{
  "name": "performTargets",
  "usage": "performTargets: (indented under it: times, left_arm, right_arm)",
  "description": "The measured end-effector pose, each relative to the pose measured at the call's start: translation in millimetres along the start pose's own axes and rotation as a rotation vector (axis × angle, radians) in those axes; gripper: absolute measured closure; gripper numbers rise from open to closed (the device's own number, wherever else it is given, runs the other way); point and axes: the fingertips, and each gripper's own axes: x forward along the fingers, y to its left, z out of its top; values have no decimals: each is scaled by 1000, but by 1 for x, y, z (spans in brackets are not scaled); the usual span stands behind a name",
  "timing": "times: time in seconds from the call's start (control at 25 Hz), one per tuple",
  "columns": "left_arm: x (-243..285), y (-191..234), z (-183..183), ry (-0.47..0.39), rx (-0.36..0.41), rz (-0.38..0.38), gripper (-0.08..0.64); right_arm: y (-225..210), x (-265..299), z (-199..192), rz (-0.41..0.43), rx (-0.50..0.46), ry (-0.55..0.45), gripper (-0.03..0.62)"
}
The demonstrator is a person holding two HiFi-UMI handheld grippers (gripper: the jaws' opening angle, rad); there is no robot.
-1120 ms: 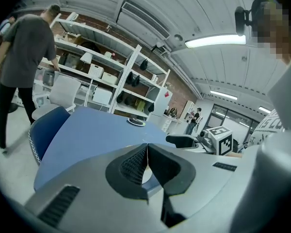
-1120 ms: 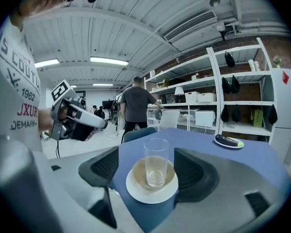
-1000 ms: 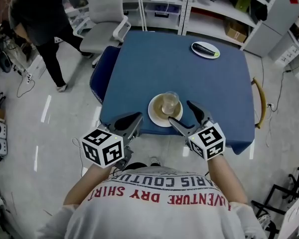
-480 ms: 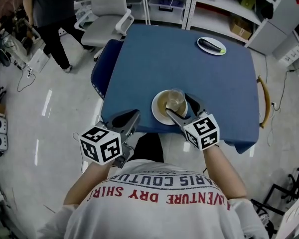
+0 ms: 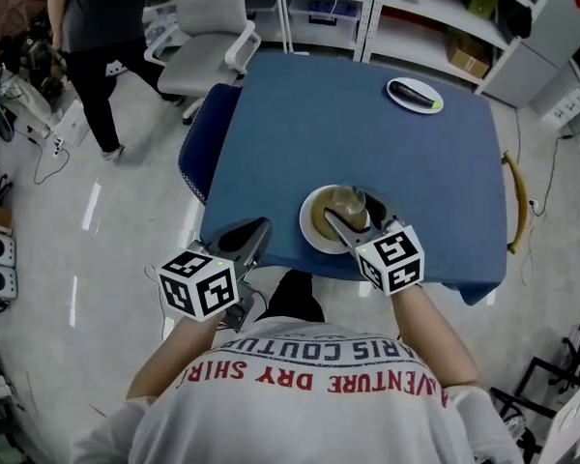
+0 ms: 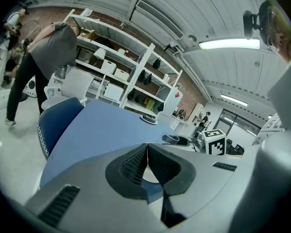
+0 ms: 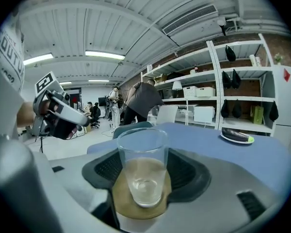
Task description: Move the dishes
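Observation:
A clear glass [image 5: 348,197] stands upright on a tan plate [image 5: 314,230] near the front edge of the blue table [image 5: 338,124]. My right gripper [image 5: 351,205] has a finger on each side of the glass. Its jaws have just been closing, and in the right gripper view the pads [image 7: 106,166] lie against both sides of the glass [image 7: 143,164], which rests on the plate [image 7: 121,203]. My left gripper [image 5: 259,227] hovers at the table's front left corner, shut and empty, with its pads [image 6: 136,161] together.
A white plate with a dark aubergine [image 5: 414,95] sits at the table's far right corner. A blue chair [image 5: 198,153] is tucked in at the left side, with a white office chair [image 5: 208,22] beyond. A person [image 5: 92,27] stands at the back left. Shelves [image 5: 435,8] line the far wall.
My right gripper moved forward until its fingers flank the glass, and its jaws narrowed onto it. The left gripper shifted slightly towards the table corner. The person at the back left walked on.

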Motion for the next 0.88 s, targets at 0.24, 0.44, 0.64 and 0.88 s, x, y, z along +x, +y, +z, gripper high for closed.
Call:
performTargets:
  times: [0.24,0.44,0.64,0.88]
  left_arm:
    - [12,-4,5,24,11,-22,532]
    - [20,-10,9,36,25,-40,532]
    - [25,-16,11,39,45,-56,532]
    - [23,-20,12,43,52,-76,532]
  right_arm:
    - [2,-2,-2,4,-8,16,311]
    - [4,-2,-2,20,-7,31,311]
    - [11,-3,-1,48,-5,32,311]
    - [16,-13,13,50,-14,12,311]
